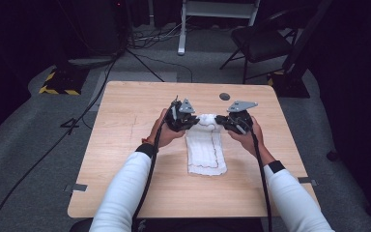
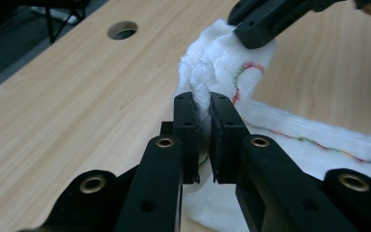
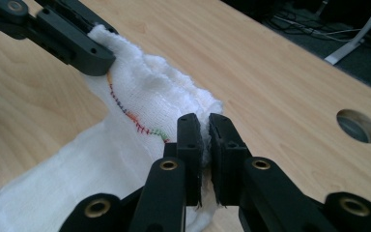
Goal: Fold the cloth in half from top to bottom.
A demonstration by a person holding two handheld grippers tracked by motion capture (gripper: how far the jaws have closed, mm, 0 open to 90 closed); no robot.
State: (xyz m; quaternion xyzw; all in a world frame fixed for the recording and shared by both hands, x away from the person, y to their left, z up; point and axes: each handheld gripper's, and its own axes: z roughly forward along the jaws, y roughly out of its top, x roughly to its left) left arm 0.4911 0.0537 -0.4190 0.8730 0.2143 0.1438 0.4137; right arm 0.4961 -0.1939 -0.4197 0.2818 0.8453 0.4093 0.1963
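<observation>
A white folded cloth (image 1: 205, 150) with a coloured stitched line lies along the middle of the wooden table (image 1: 125, 145), its far end lifted. My left gripper (image 1: 192, 122) pinches the far left corner of the cloth (image 2: 222, 67), jaws shut on the fabric. My right gripper (image 1: 221, 123) is shut on the far right corner of the cloth (image 3: 145, 92). In the left gripper view my left gripper (image 2: 202, 104) faces the right gripper's jaws across the raised edge. In the right gripper view my right gripper (image 3: 205, 128) holds bunched fabric between its jaws.
A round hole (image 1: 224, 96) sits in the table near its far edge, just beyond the grippers. A black chair (image 1: 261, 41) and cables (image 1: 101, 87) are on the grey floor beyond the table. Bare wood lies left and right of the cloth.
</observation>
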